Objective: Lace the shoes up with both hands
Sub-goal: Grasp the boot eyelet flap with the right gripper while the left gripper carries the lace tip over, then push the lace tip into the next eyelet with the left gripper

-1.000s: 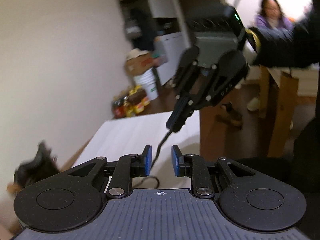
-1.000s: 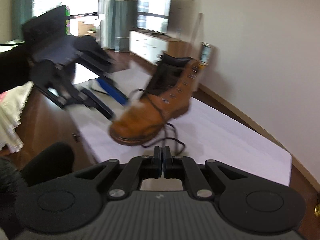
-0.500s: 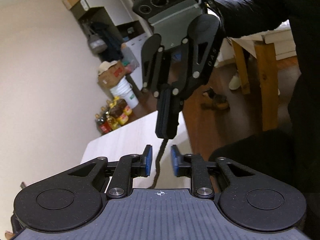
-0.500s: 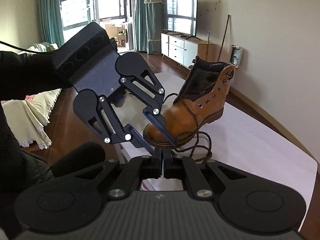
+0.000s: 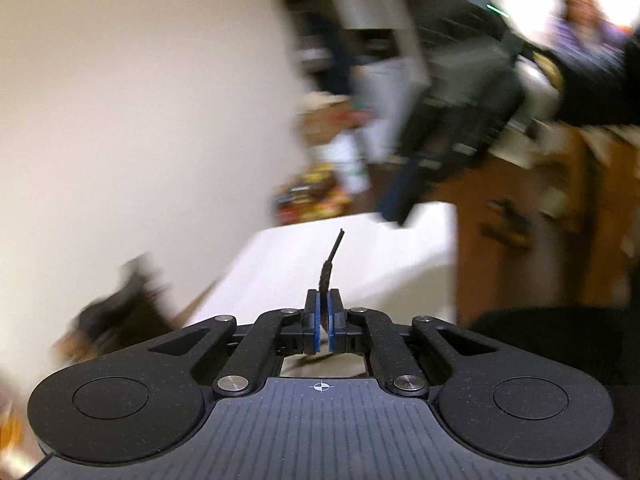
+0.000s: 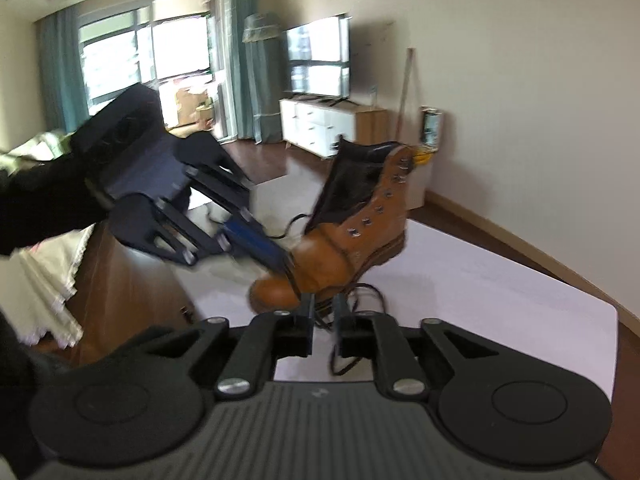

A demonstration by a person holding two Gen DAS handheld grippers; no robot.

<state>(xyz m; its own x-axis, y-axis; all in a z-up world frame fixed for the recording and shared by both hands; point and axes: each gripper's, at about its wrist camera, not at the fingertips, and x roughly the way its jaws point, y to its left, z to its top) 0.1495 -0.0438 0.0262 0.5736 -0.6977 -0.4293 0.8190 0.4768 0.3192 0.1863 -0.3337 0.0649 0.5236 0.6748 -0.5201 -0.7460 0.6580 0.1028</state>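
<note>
A brown lace-up boot (image 6: pixel 344 236) stands on the white table (image 6: pixel 500 280), with its dark lace (image 6: pixel 360 300) loose around the toe. In the left wrist view my left gripper (image 5: pixel 323 312) is shut on the lace end (image 5: pixel 330 260), whose tip sticks up past the pads. It shows in the right wrist view (image 6: pixel 286 264), blurred, by the boot's toe. My right gripper (image 6: pixel 323 312) is open and empty, just short of the toe. It shows blurred in the left wrist view (image 5: pixel 396 208), above the table. The boot is a dark blur at the left (image 5: pixel 116 312).
The table's left edge (image 6: pixel 188 300) drops to a wooden floor. A wall (image 6: pixel 520 120) runs behind the table on the right. A TV on a white cabinet (image 6: pixel 320 128) stands far back. A seated person (image 5: pixel 580 12) and a wooden table (image 5: pixel 580 184) are beyond.
My left gripper has shut on the lace end, which the right gripper held before. My right gripper has opened and let go. Both grippers are moving, so both views blur.
</note>
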